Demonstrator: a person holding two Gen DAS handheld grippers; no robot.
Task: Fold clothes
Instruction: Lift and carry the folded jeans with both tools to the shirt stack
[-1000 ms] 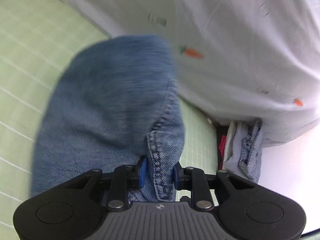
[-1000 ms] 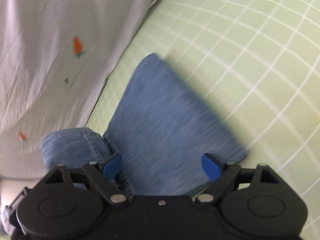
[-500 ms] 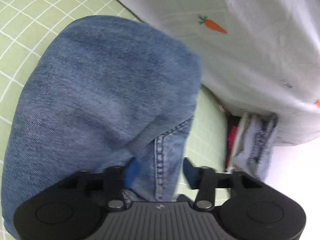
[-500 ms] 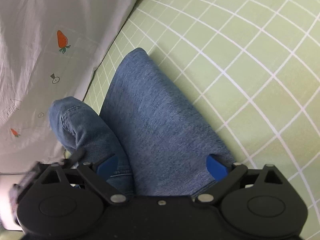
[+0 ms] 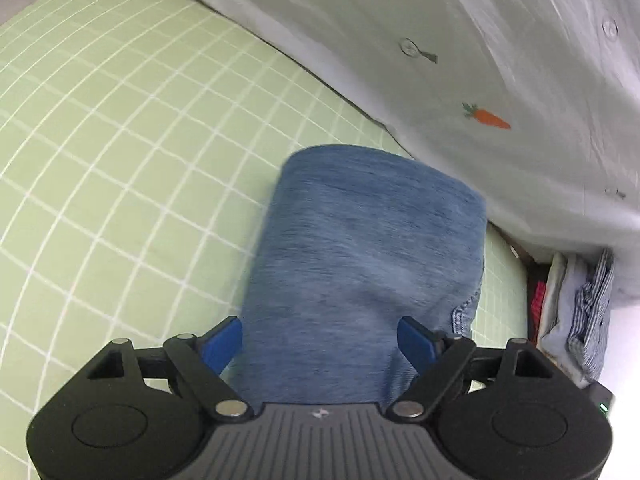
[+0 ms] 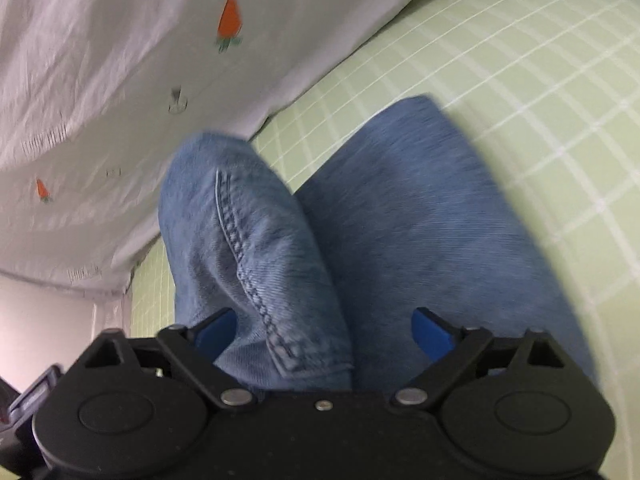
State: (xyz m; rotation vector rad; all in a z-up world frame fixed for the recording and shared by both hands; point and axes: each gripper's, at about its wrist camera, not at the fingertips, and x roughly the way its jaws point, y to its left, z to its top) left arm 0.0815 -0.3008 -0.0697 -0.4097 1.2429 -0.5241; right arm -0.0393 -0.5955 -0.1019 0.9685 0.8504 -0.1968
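Left gripper (image 5: 319,342) is sitting low at 6 o'clock in its own view, jaws spread and opening wider. The blue pads (image 5: 221,340) are standing off either side of the jeans (image 5: 360,264), which are passing between them; the pads are not pressing on the denim. The jeans are lying folded on the green checked sheet (image 5: 120,152), running from 6 o'clock up toward 12 o'clock, with the rounded fold edge at the far end. A stitched hem is peeking out at 3 o'clock of the denim. Past the fold, the white carrot-print cover (image 5: 480,80) is filling the view from 12 to 3 o'clock. At far 3 o'clock a pile of clothes (image 5: 576,312) is sitting beside the bed edge, partly hidden.

Right gripper (image 6: 324,334) is also low at 6 o'clock in its view, jaws closing, with denim between them. The pads (image 6: 432,338) are still apart from the cloth as far as the blur allows. The jeans (image 6: 420,240) are showing two lobes here: a seamed part at 10 o'clock of the gripper and a broader flat part at 1 o'clock. The sheet (image 6: 520,80) is lying from 1 to 3 o'clock beyond. The cover (image 6: 120,80) is taking up 9 to 12 o'clock, far side.
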